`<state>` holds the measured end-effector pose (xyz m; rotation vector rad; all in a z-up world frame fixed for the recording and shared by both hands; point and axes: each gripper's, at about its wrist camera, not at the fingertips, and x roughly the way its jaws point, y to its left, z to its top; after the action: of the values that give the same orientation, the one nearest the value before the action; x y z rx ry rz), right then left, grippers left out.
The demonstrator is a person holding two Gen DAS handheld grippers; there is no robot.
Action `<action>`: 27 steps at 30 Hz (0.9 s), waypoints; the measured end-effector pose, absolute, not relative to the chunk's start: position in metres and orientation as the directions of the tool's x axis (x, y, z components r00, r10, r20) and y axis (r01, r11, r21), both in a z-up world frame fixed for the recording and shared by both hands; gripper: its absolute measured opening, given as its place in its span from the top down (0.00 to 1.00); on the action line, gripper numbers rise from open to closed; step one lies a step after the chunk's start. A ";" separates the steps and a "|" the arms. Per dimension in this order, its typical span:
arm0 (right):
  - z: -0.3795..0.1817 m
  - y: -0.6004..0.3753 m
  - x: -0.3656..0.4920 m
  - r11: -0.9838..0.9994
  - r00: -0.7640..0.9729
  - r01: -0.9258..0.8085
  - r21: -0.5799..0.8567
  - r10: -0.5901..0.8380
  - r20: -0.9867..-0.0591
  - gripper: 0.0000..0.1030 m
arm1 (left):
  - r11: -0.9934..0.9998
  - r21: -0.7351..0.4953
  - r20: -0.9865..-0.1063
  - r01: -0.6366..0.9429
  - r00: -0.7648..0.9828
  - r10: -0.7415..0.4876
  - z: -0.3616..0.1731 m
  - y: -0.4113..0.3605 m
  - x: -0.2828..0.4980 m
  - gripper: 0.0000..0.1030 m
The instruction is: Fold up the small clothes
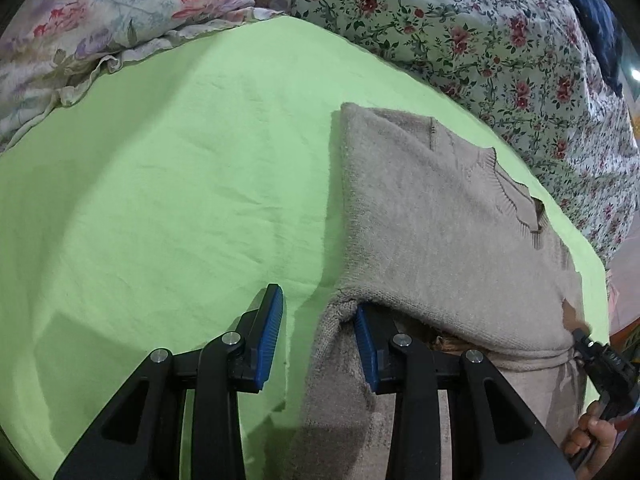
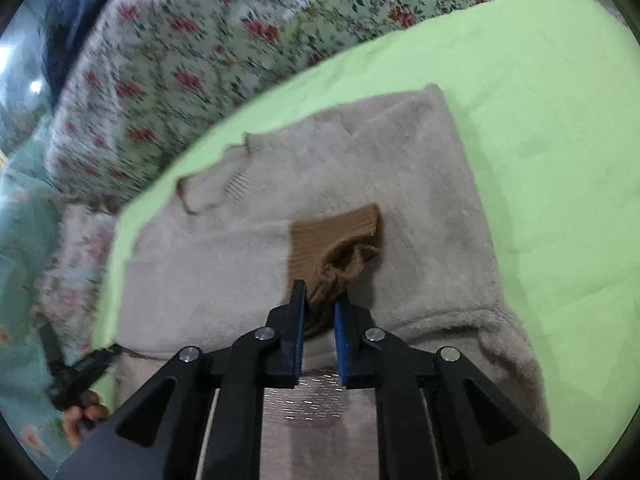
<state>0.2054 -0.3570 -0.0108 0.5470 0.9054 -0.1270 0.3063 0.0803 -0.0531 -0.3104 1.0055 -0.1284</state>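
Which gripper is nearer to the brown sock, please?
Right. The right gripper is shut on the brown sock; the left gripper sits open at the sweater edge.

Beige knit sweater (image 1: 432, 216) lies folded flat on the green sheet (image 1: 160, 200). Its near edge is lifted. A brown ribbed cuff (image 2: 340, 240) rests on top.

— What is counted on the bed?
— One beige knitted sweater (image 1: 432, 216), one small brown ribbed sock (image 2: 340, 240), one light green cloth sheet (image 1: 180, 184).
— And pillows?
— One pale floral pillow (image 1: 100, 12) is seen, plus one rose-print bedspread (image 1: 500, 40).
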 end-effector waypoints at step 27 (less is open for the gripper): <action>0.051 -0.332 -0.027 0.918 0.577 0.211 0.337 0.161 -0.801 0.49 | 0.949 -0.199 -0.855 0.244 0.429 -0.289 -0.024 0.103 0.080 0.52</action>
<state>-0.0270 -0.3325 0.0515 0.4238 0.9634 -0.0300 0.0799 0.1032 -0.0242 -0.0471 1.0768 -0.3327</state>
